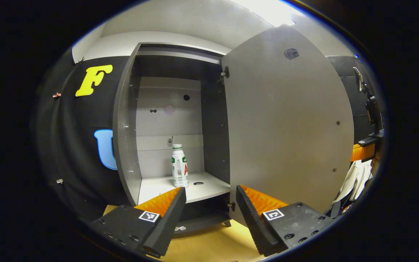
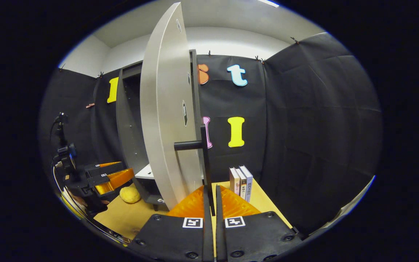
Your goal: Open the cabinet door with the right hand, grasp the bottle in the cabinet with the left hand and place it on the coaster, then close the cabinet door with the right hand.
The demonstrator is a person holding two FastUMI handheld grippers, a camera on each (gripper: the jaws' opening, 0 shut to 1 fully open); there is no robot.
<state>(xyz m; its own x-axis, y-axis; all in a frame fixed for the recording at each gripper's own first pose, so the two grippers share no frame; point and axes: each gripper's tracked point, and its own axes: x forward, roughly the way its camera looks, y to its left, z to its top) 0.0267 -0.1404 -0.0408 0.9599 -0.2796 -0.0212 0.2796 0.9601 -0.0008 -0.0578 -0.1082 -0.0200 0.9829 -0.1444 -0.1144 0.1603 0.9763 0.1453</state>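
I see the upright bottle (image 1: pixel 180 166) dead ahead of my released left tongs (image 1: pixel 209 203); right tongs (image 2: pixel 211 203) clench the door handle (image 2: pixel 205 160).

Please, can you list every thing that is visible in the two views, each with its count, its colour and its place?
cabinet: one, grey, against the booth wall, standing on the table.
cabinet door: one, grey, swung open to the right.
door handle: one, black bar, on the door's outer face.
bottle: one, white with green and red print, upright on the cabinet shelf.
books: three, upright side by side, on the table right of the door.
yellow lump: one, on the table beside the cabinet foot.
table: one, tan.
left gripper: open, facing the shelf.
right gripper: shut on the door handle.
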